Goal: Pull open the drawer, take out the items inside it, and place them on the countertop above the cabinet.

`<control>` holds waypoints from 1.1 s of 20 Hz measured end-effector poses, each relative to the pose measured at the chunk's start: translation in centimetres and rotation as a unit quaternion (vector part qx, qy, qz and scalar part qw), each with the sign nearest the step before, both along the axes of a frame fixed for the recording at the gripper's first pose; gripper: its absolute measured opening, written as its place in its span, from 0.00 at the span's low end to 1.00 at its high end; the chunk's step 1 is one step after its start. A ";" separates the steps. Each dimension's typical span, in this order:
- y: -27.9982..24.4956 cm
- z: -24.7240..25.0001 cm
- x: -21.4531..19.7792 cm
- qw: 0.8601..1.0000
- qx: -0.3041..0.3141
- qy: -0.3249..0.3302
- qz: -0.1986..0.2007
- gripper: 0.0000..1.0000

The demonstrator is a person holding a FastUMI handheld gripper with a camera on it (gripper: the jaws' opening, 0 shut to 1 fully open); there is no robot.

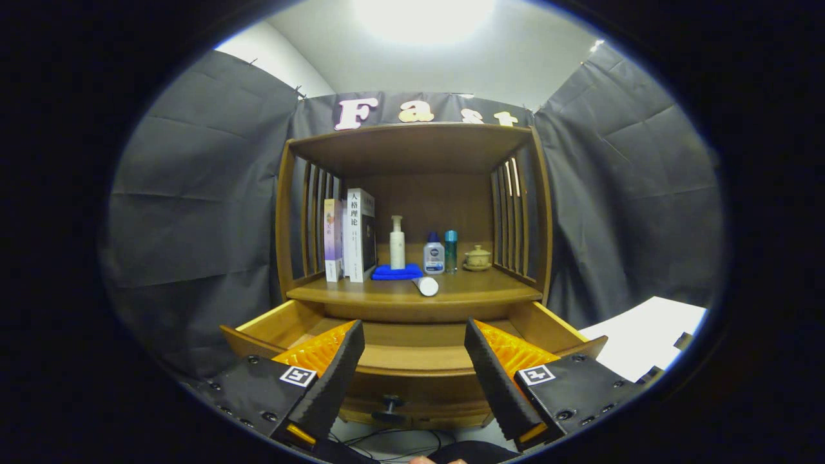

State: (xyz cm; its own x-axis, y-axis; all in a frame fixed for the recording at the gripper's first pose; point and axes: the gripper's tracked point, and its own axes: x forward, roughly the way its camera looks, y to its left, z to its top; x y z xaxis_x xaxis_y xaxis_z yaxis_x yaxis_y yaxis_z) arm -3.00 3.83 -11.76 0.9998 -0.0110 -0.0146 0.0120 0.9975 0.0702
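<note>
A wooden cabinet stands ahead with its drawer [412,361] pulled open; the drawer's dark knob [388,406] shows below, between my fingers. My gripper [412,335] is open, held in front of the drawer with nothing between the fingers. I cannot see what lies inside the drawer. On the countertop [412,293] above it a white cylinder [425,285] lies on its side near the front edge. Behind it sit a folded blue cloth [395,273] with a white pump bottle [397,243] on it, a small white bottle [434,255], a teal bottle [450,251] and a small lidded pot [477,258].
Books [351,235] stand at the countertop's left, against the slatted side. A shelf roof [412,145] covers the countertop. A white surface [644,345] lies to the right of the cabinet. Cables [387,444] run on the floor below the drawer.
</note>
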 end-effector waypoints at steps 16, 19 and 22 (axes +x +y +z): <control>2.3 -8.2 2.0 0.998 0.012 0.069 0.006 0.98; 2.2 -9.4 2.7 0.996 0.008 0.085 -0.007 0.98; 1.8 -9.8 2.8 0.997 -0.010 0.080 -0.021 0.97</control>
State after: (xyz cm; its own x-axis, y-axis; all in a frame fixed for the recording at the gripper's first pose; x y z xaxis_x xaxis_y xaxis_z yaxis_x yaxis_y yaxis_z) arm -0.19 5.64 -21.53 0.9833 -0.0545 -0.1734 0.0630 0.9970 0.0439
